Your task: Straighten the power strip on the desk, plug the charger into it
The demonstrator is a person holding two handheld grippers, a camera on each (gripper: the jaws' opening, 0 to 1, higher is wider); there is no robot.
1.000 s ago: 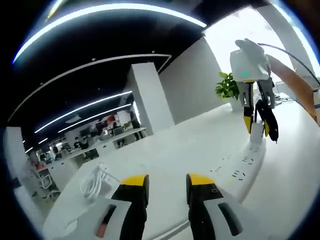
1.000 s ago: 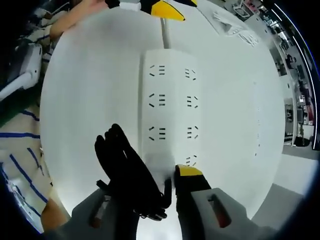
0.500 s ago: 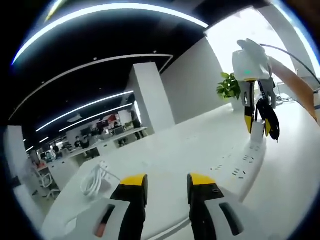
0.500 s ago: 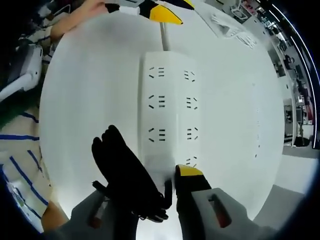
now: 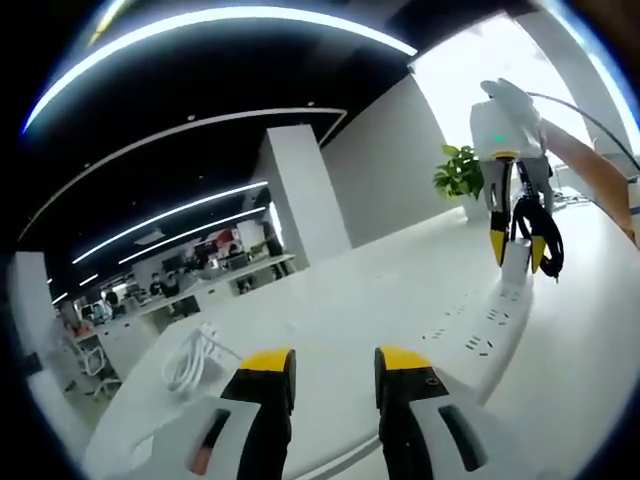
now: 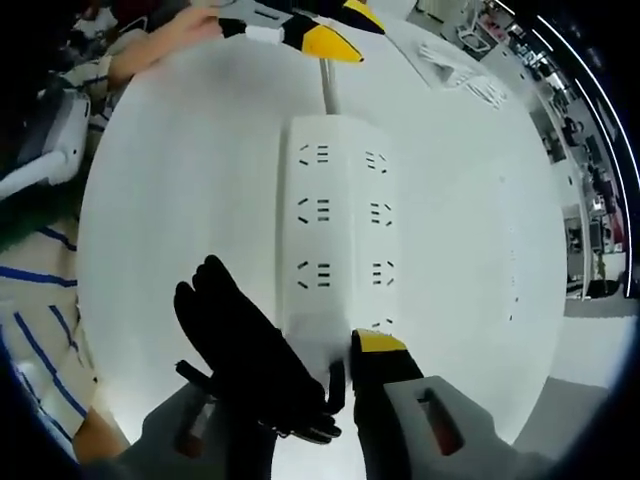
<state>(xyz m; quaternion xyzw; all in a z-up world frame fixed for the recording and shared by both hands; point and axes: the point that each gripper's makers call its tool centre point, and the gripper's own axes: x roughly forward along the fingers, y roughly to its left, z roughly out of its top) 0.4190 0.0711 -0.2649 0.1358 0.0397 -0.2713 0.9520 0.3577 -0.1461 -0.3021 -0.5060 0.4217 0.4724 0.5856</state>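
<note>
The power strip (image 6: 340, 235) lies flat on the white worktop (image 6: 180, 180). The right gripper (image 6: 335, 365) stands over its near end, jaws clamped on the white charger (image 5: 514, 262) with its bundled black cable (image 6: 250, 350). The left gripper (image 5: 325, 362) hovers at the strip's far end, jaws parted and empty.

My fingers (image 5: 268, 365) stand apart with nothing between them, over the white desk (image 5: 350, 300). Ahead to their right lies the power strip (image 5: 480, 335); my other gripper (image 5: 518, 252) holds a white charger upright at its far end.
</note>
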